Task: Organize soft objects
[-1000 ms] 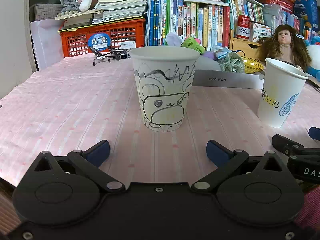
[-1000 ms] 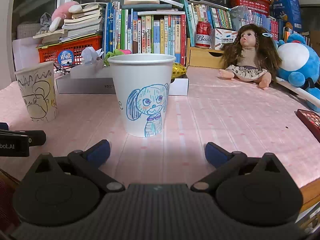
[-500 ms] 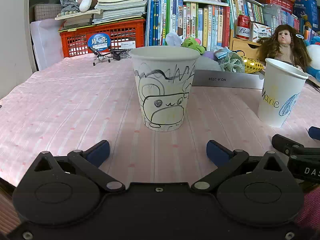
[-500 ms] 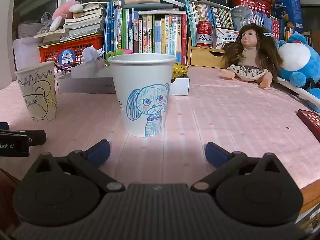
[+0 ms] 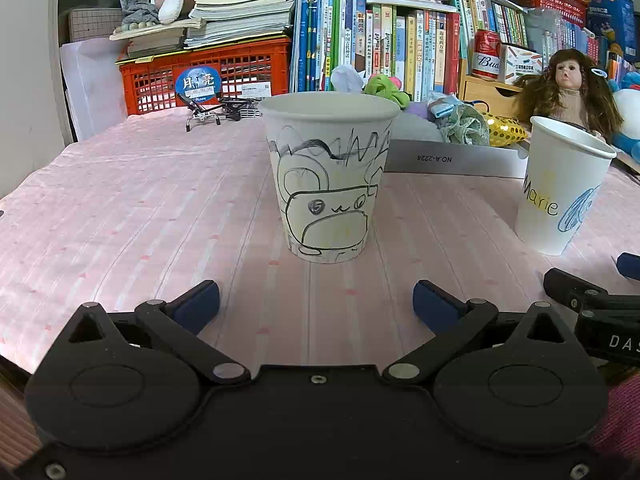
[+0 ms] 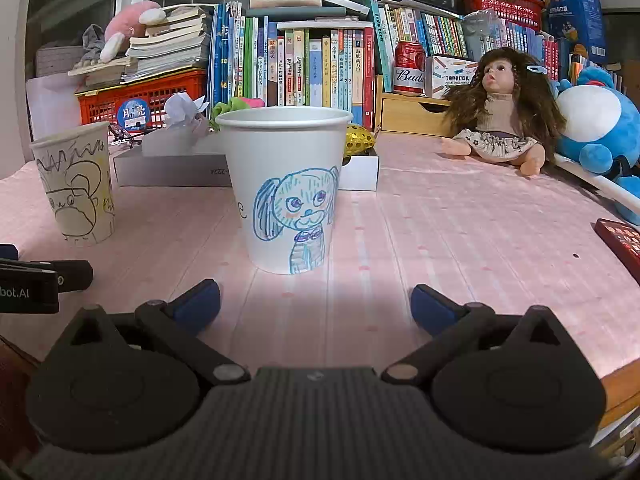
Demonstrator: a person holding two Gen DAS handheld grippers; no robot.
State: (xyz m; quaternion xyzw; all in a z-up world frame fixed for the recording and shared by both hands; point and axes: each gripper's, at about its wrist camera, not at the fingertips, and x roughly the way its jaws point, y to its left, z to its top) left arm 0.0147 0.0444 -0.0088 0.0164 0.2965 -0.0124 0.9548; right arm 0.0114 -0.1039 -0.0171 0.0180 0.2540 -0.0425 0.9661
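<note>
A paper cup with a black animal drawing [image 5: 330, 176] stands on the pink tablecloth, straight ahead of my left gripper [image 5: 316, 306], which is open and empty just short of it. A white cup with a blue dog drawing [image 6: 288, 188] stands ahead of my right gripper [image 6: 316, 306], also open and empty. Behind the cups a shallow white box [image 5: 452, 158] holds several soft items: a green one [image 5: 384, 88], a grey-green scrunchie [image 5: 464, 124] and a gold one [image 5: 504, 132]. The black-drawing cup also shows in the right wrist view [image 6: 76, 184], and the white cup in the left wrist view [image 5: 560, 188].
A doll [image 6: 500, 120] and a blue plush [image 6: 600, 120] sit at the right. A row of books [image 6: 304, 64], a red crate [image 5: 208, 76] and a red can [image 6: 409, 68] line the back. A small black metal object [image 5: 218, 108] lies by the crate. A dark red object [image 6: 620, 238] lies at the right edge.
</note>
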